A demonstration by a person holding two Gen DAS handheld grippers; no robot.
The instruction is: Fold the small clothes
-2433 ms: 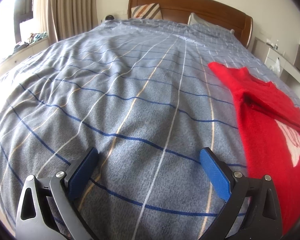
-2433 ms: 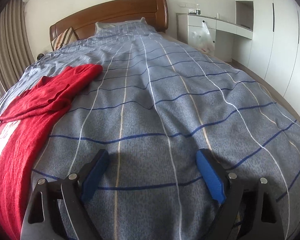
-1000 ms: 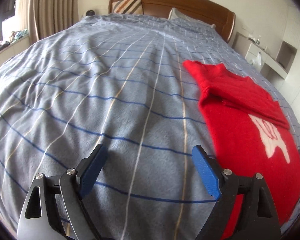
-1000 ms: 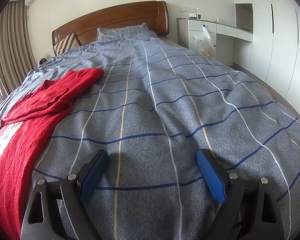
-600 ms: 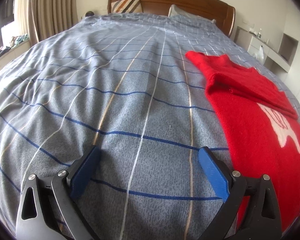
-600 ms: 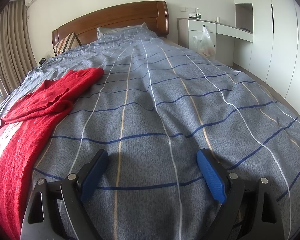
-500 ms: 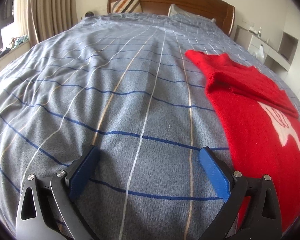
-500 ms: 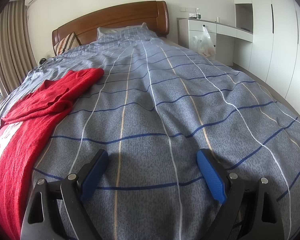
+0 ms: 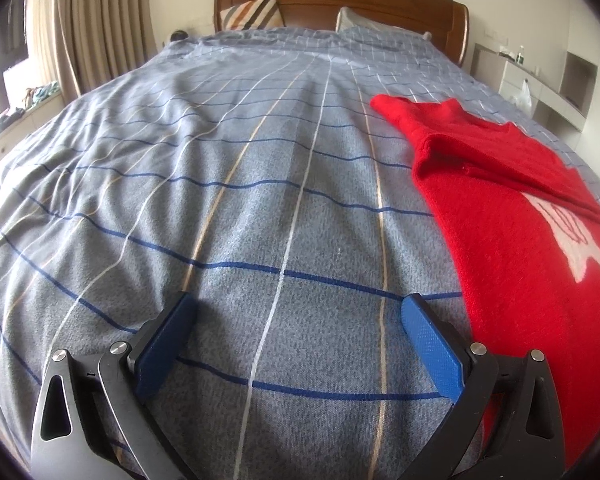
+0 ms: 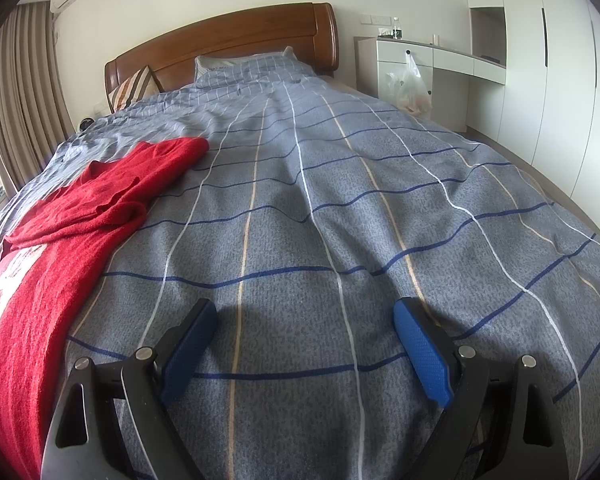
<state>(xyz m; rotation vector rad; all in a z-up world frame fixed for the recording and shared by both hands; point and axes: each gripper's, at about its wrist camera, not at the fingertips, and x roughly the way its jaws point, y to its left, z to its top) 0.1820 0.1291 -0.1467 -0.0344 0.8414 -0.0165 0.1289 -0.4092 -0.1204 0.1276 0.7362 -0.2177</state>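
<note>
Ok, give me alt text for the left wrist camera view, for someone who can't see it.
The left gripper, jaws wide open and empty, hovers over a grey checked bedspread. A red sweater with a white motif lies to its right, one sleeve folded across. A wooden headboard and pillows lie beyond.

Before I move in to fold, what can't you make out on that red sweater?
- Red sweater hem: cut off by the bottom edge, left wrist view.
- White motif: partly covered by the folded-over sleeve, so unreadable.
- Far side: off-frame left, right wrist view.
- Bottles on the desk: too small.
</note>
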